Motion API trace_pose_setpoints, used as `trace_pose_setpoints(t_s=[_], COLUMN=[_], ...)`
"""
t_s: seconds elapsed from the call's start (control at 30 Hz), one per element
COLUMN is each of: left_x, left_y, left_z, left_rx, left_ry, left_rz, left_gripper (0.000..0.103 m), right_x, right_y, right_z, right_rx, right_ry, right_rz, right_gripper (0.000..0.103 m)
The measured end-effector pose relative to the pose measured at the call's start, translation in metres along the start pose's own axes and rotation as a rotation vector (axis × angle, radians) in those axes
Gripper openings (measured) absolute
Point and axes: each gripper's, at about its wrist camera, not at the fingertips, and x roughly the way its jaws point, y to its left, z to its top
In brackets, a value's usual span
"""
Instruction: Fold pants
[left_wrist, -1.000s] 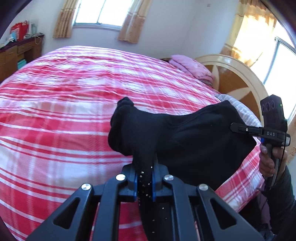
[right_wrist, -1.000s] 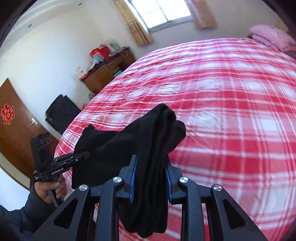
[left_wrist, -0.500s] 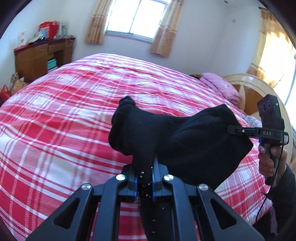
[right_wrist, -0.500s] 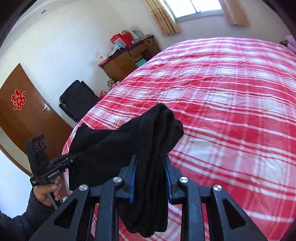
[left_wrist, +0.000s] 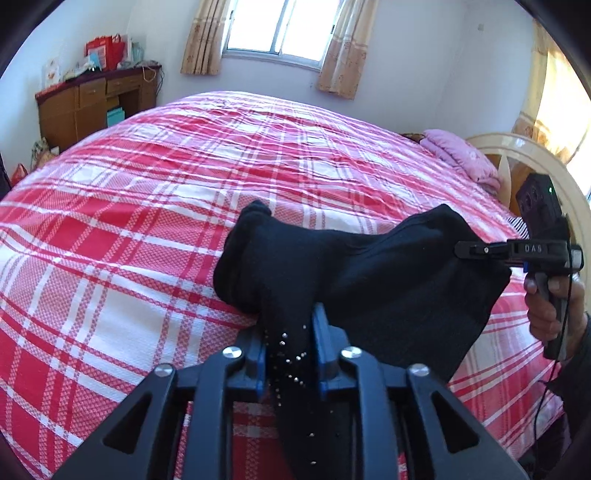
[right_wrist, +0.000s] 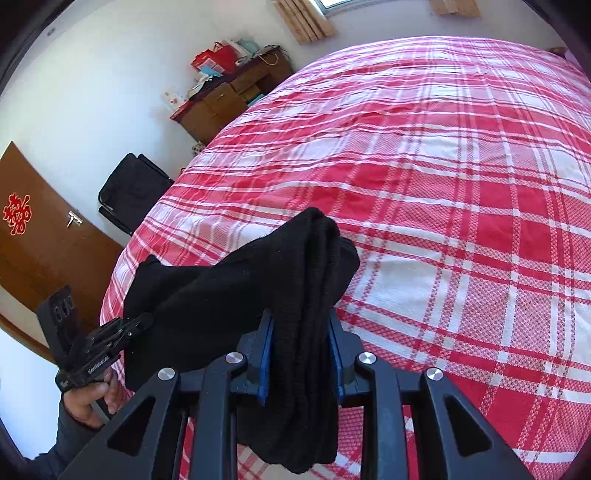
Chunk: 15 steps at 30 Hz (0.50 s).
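Black pants (left_wrist: 369, 280) span sideways between loosening left gripper (left_wrist: 290, 354) and clamped right gripper (right_wrist: 300, 354)

Bed (left_wrist: 155, 206) under red-white plaid cover; pink pillow (left_wrist: 461, 155) at headboard end.

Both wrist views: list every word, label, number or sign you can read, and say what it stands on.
"DAS": white letters on the side of the right gripper, seen in the left wrist view.
Red double-happiness sign: pasted on the brown door.
White lettering on the left gripper in the right wrist view: too blurred to read.
Red bags and boxes on the wooden desk: print too small to read.
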Motion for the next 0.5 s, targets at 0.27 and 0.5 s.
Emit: trace_pose_setpoints(t_s=[0.27,0.5], left_x=[0.006,0.006], left_y=[0.003,0.007], left_z=[-0.006,-0.01], left_rx=[0.003,-0.007], left_ry=[0.0,0.0], left_rz=[0.045,0.073], left_gripper=[0.058,0.074], right_x=[0.006,0.0], right_y=[-0.026,-0.027], right_z=[-0.009,-0.016], right_rx=[0.092,0.084], right_ry=[0.009,-0.017], right_rz=[0.026,-0.009], right_gripper=[0.035,0.044])
